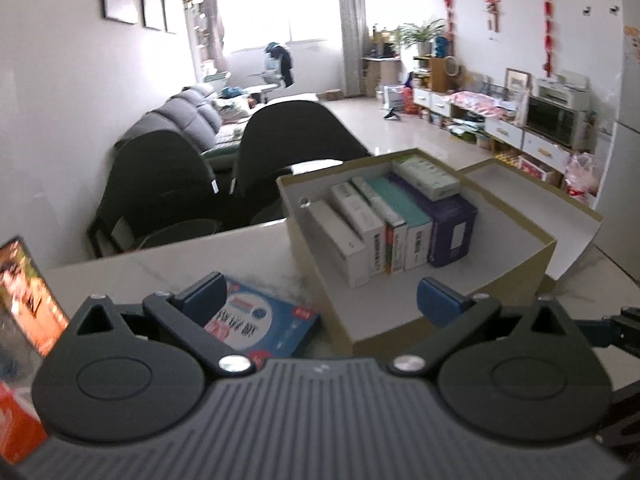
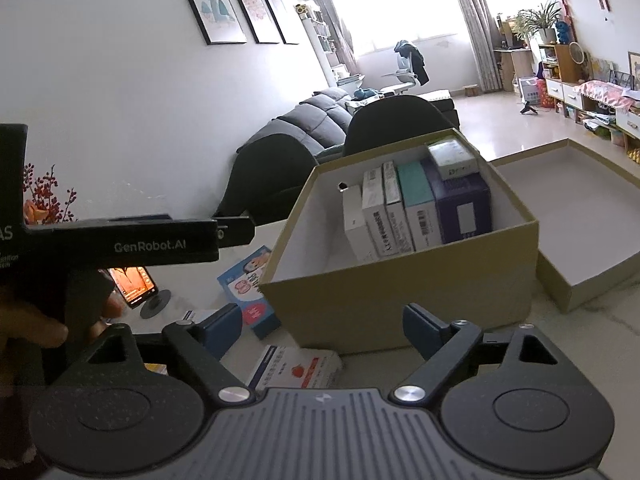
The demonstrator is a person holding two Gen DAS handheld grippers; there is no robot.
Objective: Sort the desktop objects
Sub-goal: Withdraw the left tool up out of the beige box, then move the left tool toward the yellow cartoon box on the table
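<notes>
Home living room (sofa [image 2: 308, 120], framed prints [image 2: 236, 4])

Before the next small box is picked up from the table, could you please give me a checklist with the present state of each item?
1. Left gripper jaws open and empty: ok.
2. Right gripper jaws open and empty: ok.
3. Blue box lies flat beside the cardboard box, reachable: ok.
4. White box lies below the right gripper: ok.
5. Free floor space inside the cardboard box: ok.
6. Lid set apart, out of the way: ok.
</notes>
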